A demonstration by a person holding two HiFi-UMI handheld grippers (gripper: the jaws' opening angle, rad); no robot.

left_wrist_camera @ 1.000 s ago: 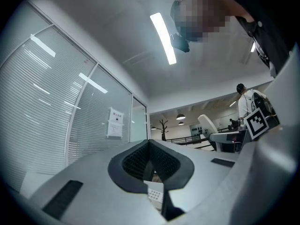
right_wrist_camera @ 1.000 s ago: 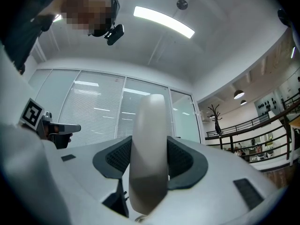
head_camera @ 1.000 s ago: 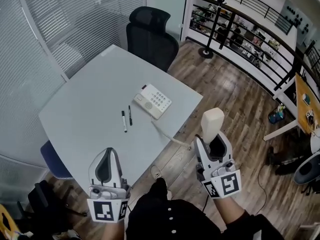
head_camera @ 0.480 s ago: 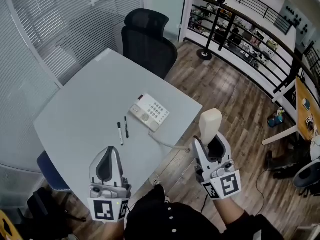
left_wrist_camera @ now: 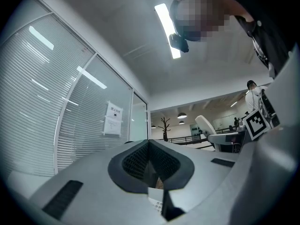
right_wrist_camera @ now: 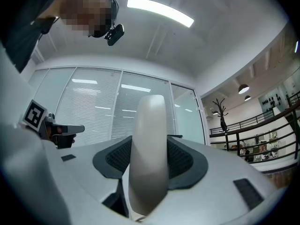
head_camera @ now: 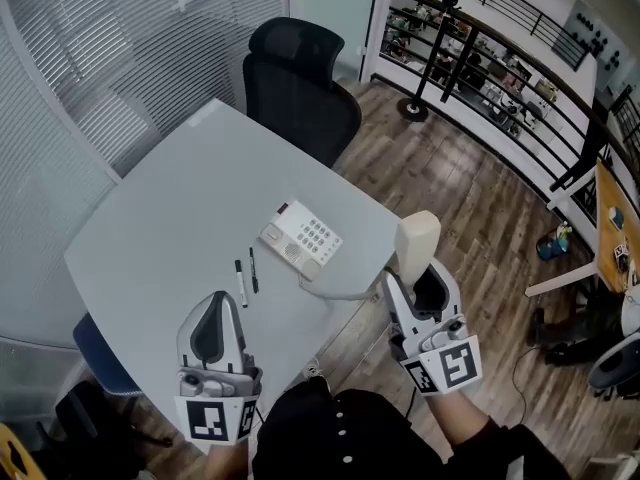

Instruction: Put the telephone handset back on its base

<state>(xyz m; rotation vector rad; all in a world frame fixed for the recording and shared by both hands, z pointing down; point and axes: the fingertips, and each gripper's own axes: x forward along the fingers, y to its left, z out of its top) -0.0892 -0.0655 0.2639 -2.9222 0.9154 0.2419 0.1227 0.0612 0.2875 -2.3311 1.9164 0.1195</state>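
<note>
From the head view, the table [head_camera: 170, 228] sits in front of the person, and the phone base [head_camera: 301, 240] lies near its 3 o'clock edge. Two pens [head_camera: 245, 273] lie just beside the base, at its 8 o'clock. A black chair [head_camera: 300, 78] stands at the table's 12 o'clock. The right gripper [head_camera: 420, 280] holds the handset [head_camera: 417, 240] upright, off the table edge. The base is at about 10 o'clock from it, and they are well apart. The cord [head_camera: 345, 290] sags from the base toward the handset.

A second ago the base showed higher up in this view. Now it shows lower, closer to the grippers. The handset has hardly moved in the picture, so I think the person is stepping in toward the table. The carry is on, but the set-down has not begun.

In the left gripper view, the left gripper [left_wrist_camera: 149, 158] has its jaws pressed together with nothing between them. It just waits, low at 7 o'clock in the head view.

In the right gripper view, the jaws stand wide and squeeze the handset [right_wrist_camera: 149, 172] from both sides — a firm hold, no wobble that I can see. Next it must swing over to the base and lie flat in its cradle.
</note>
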